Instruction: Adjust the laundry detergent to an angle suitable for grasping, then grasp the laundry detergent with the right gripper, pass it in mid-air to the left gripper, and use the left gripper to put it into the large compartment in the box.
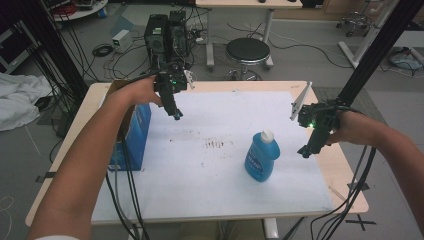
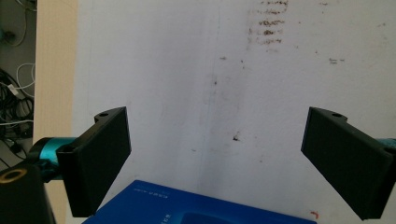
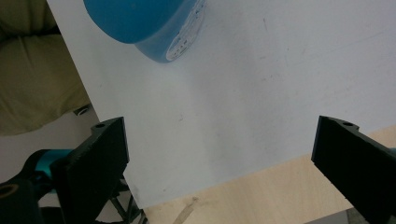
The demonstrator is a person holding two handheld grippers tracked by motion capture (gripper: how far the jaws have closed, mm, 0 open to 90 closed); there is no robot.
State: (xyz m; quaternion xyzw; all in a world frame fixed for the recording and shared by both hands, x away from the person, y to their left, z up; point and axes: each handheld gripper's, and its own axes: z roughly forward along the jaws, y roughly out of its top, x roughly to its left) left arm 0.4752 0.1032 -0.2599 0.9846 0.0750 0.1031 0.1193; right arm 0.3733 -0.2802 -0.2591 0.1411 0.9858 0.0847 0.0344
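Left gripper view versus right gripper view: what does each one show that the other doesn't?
Only the left gripper view shows the top of the blue box and the brown smudges on the sheet. Only the right gripper view shows the base of the blue bottle and a person's trouser leg below the table. Both share the white sheet, a strip of wooden table edge, and black jaws standing wide apart with nothing between them.

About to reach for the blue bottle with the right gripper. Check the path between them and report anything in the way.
Nothing visible blocks it. The right gripper, jaws open, hangs just right of the upright blue plastic bottle with the white cap; only bare white table mat lies between them.
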